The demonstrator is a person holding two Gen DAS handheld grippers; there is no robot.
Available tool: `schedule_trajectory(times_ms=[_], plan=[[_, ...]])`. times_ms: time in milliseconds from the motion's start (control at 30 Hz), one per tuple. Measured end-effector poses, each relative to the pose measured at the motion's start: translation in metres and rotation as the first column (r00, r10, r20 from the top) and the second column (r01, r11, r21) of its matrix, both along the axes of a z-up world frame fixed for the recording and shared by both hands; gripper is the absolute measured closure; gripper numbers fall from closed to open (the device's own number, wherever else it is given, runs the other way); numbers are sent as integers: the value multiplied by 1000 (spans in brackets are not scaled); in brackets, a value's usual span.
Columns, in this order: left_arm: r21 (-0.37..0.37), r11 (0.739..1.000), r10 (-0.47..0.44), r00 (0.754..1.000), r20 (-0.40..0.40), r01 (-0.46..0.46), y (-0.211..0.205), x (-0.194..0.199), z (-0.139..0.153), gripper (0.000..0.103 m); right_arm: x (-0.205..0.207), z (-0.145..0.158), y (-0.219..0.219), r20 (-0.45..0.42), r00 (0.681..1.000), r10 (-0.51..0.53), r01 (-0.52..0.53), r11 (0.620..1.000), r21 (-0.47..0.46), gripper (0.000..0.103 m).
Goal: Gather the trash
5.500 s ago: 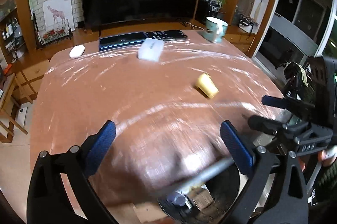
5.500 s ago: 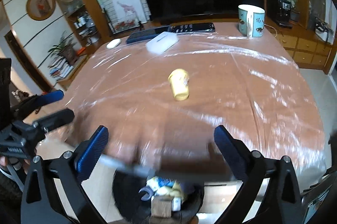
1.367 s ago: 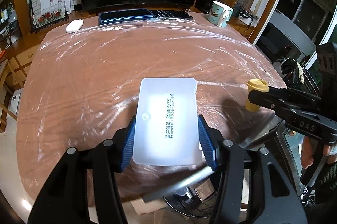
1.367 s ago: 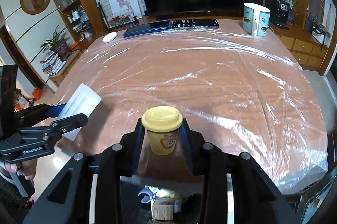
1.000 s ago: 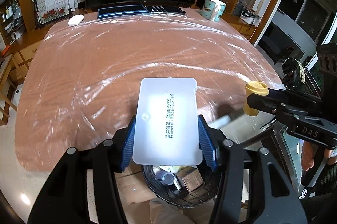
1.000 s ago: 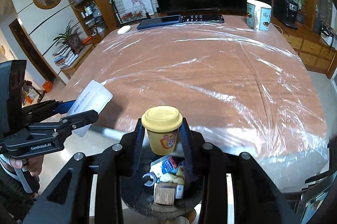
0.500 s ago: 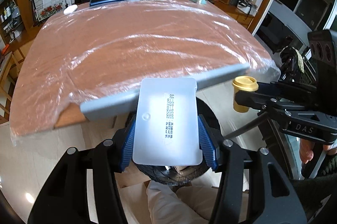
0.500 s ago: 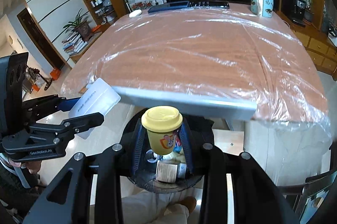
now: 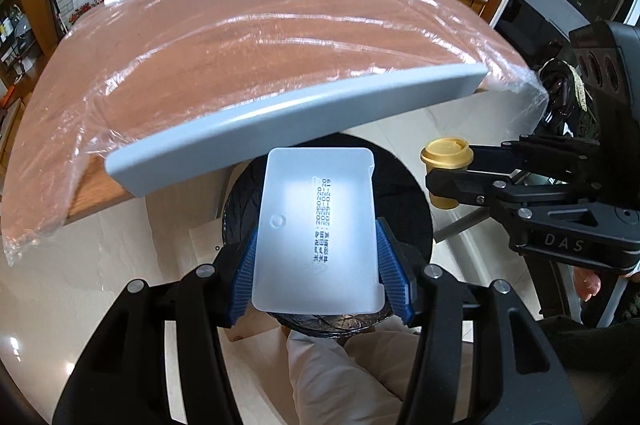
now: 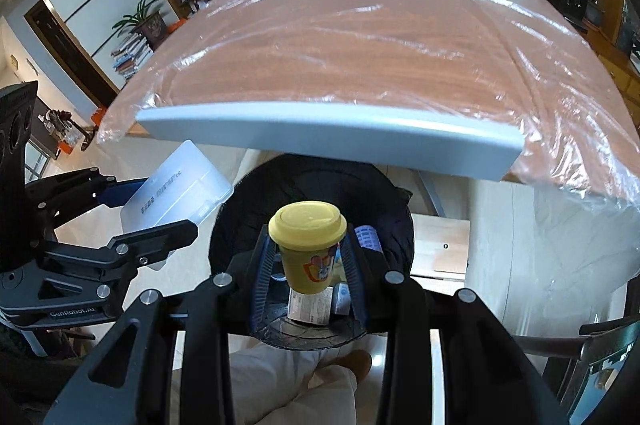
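Both grippers have dropped below the plastic-wrapped wooden table (image 9: 256,37) edge, now over the round black trash bin (image 10: 320,185). Left gripper (image 9: 318,265) jaws clamp the frosted white rectangular plastic box (image 9: 318,229); at its 3 o'clock, right gripper (image 10: 308,271) jaws squeeze the small yellow lidded cup (image 10: 307,245) above the bin's litter.

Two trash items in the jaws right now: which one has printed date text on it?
The white plastic box in the left gripper: black printed text runs along its face. The yellow lidded cup in the right gripper carries a cartoon picture instead.
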State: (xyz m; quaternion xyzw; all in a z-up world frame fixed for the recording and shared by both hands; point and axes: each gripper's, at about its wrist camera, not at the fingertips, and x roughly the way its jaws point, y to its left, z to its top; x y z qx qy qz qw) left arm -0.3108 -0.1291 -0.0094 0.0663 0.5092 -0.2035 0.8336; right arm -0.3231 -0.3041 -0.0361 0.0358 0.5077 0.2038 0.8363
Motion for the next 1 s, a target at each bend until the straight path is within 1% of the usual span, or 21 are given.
schedule_trajectory(times_ms=[233,333,433,500,567,633,700,767,800,833,867,900,933,1000], plan=[[23,1000,-4,999,-40,5,0,10,-18,48,10,-18,1,-44,999,-4,3,1000,-19,69],[10,1000,-21,998,-60,21,0,13,-22,47,14,-24,0,-67,998,-5,4,1000,-19,68],[-15,1000,-22,998,-63,21,2,15,-20,27,16,-26,-3,-77,997,-18,17,1000,-14,45],[-29,999,-24,997,-72,22,4,17,-19,26,17,-26,-5,-77,997,-17,16,1000,-19,45],[-26,999,-22,997,-73,21,6,19,-16,26,16,-22,-5,-73,997,-17,14,999,-30,44],[-43,999,-26,998,-62,23,8,19,-6,26,14,-9,-9,-56,998,-11,10,1000,-21,44],[-79,996,-41,999,-29,38,12,18,13,26,12,14,-12,-9,1000,-4,4,1000,4,39],[-109,993,-52,998,31,55,15,19,37,26,14,36,-17,49,999,-7,6,1000,30,26],[-125,990,-52,997,63,59,18,21,49,26,18,52,-21,96,995,-17,13,999,40,23],[-135,989,-47,995,87,59,19,26,58,25,24,61,-23,128,991,-31,27,999,37,15],[-141,989,-31,992,124,49,23,33,70,17,34,72,-27,168,984,-59,56,998,27,8],[-139,990,-3,987,163,26,28,42,81,13,45,78,-32,199,976,-89,86,996,21,5],[-134,991,34,979,202,-7,33,54,88,8,59,82,-37,220,968,-119,120,993,10,4],[-116,990,105,967,233,-79,42,79,92,6,85,83,-47,240,956,-166,177,984,-27,4]])
